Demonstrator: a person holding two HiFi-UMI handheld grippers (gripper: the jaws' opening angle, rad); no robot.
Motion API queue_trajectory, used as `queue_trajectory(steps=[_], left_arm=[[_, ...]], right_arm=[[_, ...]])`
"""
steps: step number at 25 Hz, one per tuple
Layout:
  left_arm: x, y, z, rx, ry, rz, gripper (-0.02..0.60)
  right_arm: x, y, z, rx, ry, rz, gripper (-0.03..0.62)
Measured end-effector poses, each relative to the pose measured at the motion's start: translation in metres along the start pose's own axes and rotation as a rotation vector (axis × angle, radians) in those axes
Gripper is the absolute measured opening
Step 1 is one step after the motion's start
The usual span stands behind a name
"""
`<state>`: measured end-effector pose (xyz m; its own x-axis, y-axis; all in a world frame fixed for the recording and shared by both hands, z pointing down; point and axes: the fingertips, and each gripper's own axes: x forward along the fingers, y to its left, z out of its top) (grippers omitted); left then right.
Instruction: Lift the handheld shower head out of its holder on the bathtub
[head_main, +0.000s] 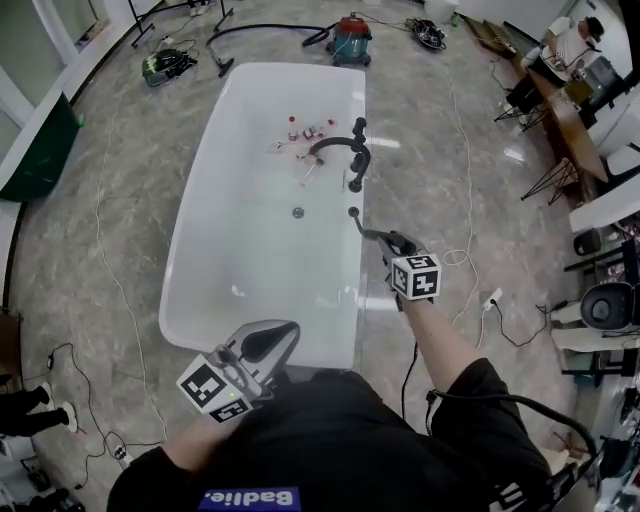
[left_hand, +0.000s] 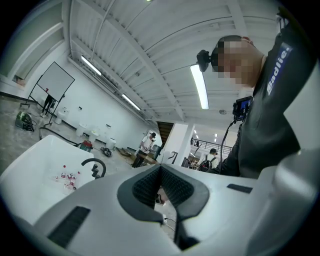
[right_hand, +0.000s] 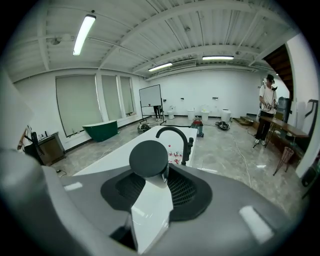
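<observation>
The white bathtub (head_main: 200, 200) lies ahead, with a black arched faucet (head_main: 345, 150) on its right rim. My right gripper (head_main: 385, 240) hovers over that rim nearer to me, shut on the stem of the black handheld shower head (head_main: 353, 212). In the right gripper view the round black head (right_hand: 148, 157) sticks up between the jaws, with the faucet (right_hand: 175, 135) beyond it. The shower head hangs clear of the rim. My left gripper (head_main: 280, 335) is close to my body at the tub's near end, its pads together and holding nothing (left_hand: 160, 170).
Several small bottles (head_main: 305, 132) lie in the tub's far end near the drain (head_main: 298, 212). A red and green vacuum (head_main: 350, 40) stands beyond the tub. Cables run over the marble floor on both sides. A person works at desks (head_main: 570, 45) at the far right.
</observation>
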<state>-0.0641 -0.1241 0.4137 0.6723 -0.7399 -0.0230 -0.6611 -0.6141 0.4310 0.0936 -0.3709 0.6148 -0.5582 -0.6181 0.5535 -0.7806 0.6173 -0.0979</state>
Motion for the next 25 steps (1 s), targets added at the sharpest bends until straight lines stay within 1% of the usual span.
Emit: queue_trajectory(steps=[8,14,19,25], left_arm=[[0.011,-0.010,0.013,0.016,0.000,-0.048,-0.006],[0.021,-0.015,0.010,0.019,0.006,-0.086,-0.006],[0.027,-0.020,0.014,0.012,0.008,-0.113,-0.006],[0.033,-0.031,0.012,0.016,0.020,-0.150,-0.006]], right_arm=[[-0.064,0.019,0.004,0.076,-0.079,-0.010,0.132],[-0.106,0.036,0.004,0.080,-0.139,-0.002,0.132],[-0.135,0.049,0.007,0.106,-0.167,-0.005,0.132],[-0.165,0.077,0.015,0.073,-0.187,0.027,0.132]])
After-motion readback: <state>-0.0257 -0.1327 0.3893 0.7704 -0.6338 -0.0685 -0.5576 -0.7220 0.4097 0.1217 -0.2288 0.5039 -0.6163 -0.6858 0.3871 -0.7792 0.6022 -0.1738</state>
